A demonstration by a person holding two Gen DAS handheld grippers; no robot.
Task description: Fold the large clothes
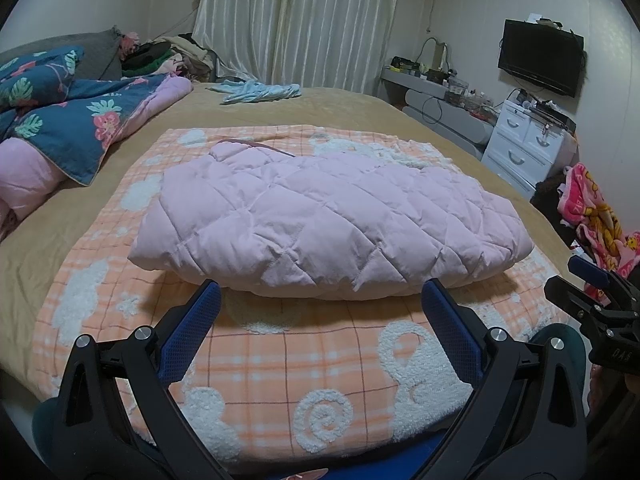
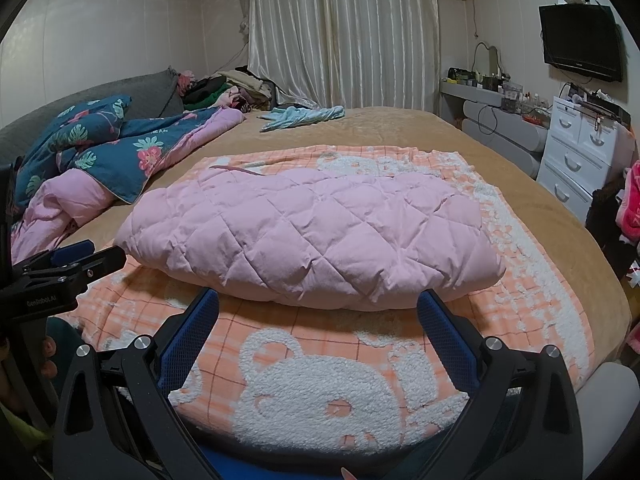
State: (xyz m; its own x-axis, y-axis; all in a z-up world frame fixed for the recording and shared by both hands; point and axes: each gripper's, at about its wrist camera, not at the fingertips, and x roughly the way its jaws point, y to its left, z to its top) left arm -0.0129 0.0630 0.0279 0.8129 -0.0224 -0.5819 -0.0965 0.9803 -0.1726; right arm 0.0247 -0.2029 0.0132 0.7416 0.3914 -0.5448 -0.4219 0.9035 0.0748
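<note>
A pink quilted jacket point(image 1: 320, 220) lies folded into a thick bundle on an orange checked towel blanket point(image 1: 280, 368) on the bed. It also shows in the right wrist view point(image 2: 312, 236), on the same blanket point(image 2: 320, 384). My left gripper point(image 1: 320, 304) is open and empty, just in front of the bundle's near edge. My right gripper point(image 2: 318, 308) is open and empty, also just short of the near edge. The right gripper shows at the right edge of the left wrist view point(image 1: 592, 300); the left gripper shows at the left edge of the right wrist view point(image 2: 64, 272).
A blue floral quilt point(image 1: 72, 120) with pink lining is heaped at the left. A light blue garment point(image 1: 260, 92) lies at the far end of the tan bedspread point(image 1: 360, 112). White drawers point(image 1: 528, 144) and a pink printed cloth point(image 1: 592, 216) stand at the right.
</note>
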